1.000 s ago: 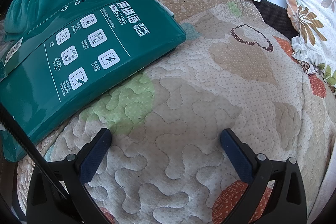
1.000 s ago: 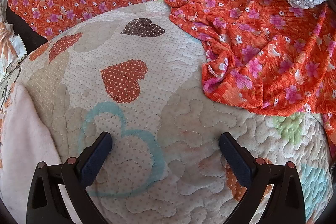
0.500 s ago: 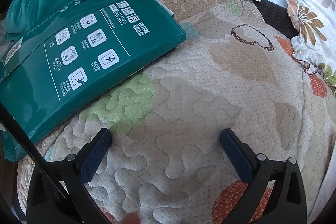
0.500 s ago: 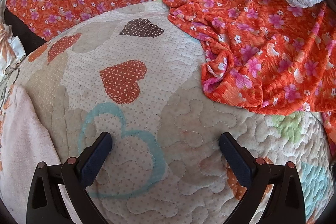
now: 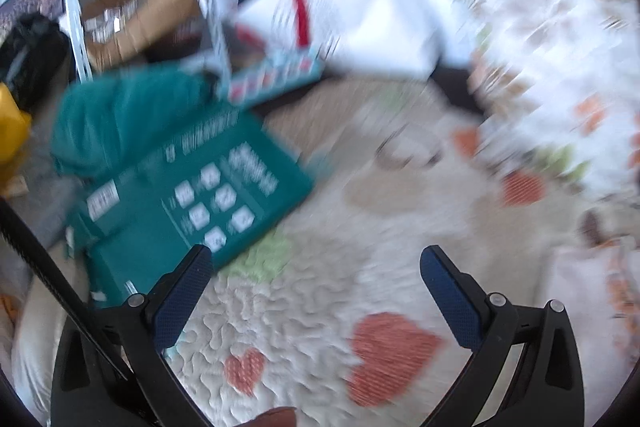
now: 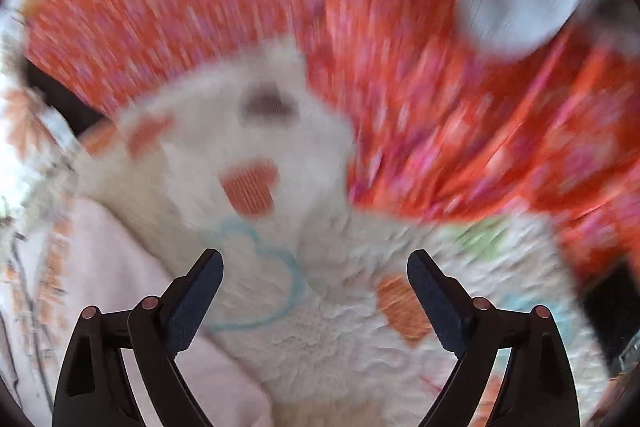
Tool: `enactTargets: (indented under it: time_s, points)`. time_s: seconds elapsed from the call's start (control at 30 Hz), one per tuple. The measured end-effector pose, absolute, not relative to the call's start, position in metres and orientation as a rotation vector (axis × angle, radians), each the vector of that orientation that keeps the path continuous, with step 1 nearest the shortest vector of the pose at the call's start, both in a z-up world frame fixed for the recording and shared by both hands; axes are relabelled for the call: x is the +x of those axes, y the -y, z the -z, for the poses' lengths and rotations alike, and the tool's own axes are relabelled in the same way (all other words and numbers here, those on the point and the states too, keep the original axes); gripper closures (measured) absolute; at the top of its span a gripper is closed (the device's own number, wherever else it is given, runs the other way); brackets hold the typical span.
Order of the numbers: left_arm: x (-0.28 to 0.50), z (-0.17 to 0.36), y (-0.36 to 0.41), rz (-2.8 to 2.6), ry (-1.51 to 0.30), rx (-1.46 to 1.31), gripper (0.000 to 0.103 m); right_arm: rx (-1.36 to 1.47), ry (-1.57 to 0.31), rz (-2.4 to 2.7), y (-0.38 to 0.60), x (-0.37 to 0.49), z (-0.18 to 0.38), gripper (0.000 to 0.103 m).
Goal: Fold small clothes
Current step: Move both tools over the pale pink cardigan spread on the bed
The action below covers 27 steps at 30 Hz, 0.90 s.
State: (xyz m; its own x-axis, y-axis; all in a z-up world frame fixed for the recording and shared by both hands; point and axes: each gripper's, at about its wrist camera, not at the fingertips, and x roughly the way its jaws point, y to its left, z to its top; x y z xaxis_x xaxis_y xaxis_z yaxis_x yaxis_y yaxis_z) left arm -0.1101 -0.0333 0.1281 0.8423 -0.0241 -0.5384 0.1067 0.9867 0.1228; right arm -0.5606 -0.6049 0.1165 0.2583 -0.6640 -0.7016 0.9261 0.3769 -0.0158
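— Quilted cream quilt (image 5: 320, 299) lies bare under both my tools. Room?
— Yes. Left tool (image 5: 316, 267) gapes, empty; green pack (image 5: 192, 203) borders its left. Right tool (image 6: 316, 271) is closing on nothing; orange floral cloth (image 6: 460, 107) lies beyond, pink cloth (image 6: 104, 267) at left, cut off.
— Blur hides detail.

You see a green paper pack (image 5: 192, 203) lying on the heart-patterned quilt (image 5: 320, 287), its far end under a bunched teal cloth (image 5: 120, 119). Behind it stand a white bag (image 5: 360, 23) and a cardboard box (image 5: 132, 15), both blurred.
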Motion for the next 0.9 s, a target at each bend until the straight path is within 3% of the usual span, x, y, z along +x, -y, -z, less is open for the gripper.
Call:
enactTargets:
  time_s: [0.1,0.23,0.37,0.73,0.9]
  points:
    - [-0.165,-0.153,0.056,0.164,-0.466,0.197,0.000,0.244,-0.476,1.201,0.534,-0.576,-0.176,0.000]
    - [-0.218,-0.161,0.081,0.314,-0.479,0.159,0.000,0.149,-0.146,1.086,0.437,-0.597,-0.208,0.000]
    - [-0.245,-0.144,0.105,0.450,-0.585,0.107,0.000,0.322,-0.356,0.827,0.425,-0.570,-0.190,0.000]
    - [-0.257,-0.037,0.165,0.509,-0.826,0.323,0.000,0.234,-0.670,0.693,0.402,-0.511,-0.105,0.006]
    - [-0.246,0.005,0.175,0.484,-0.931,0.405,0.000,0.334,-0.797,0.587,0.404,-0.489,-0.069,0.025]
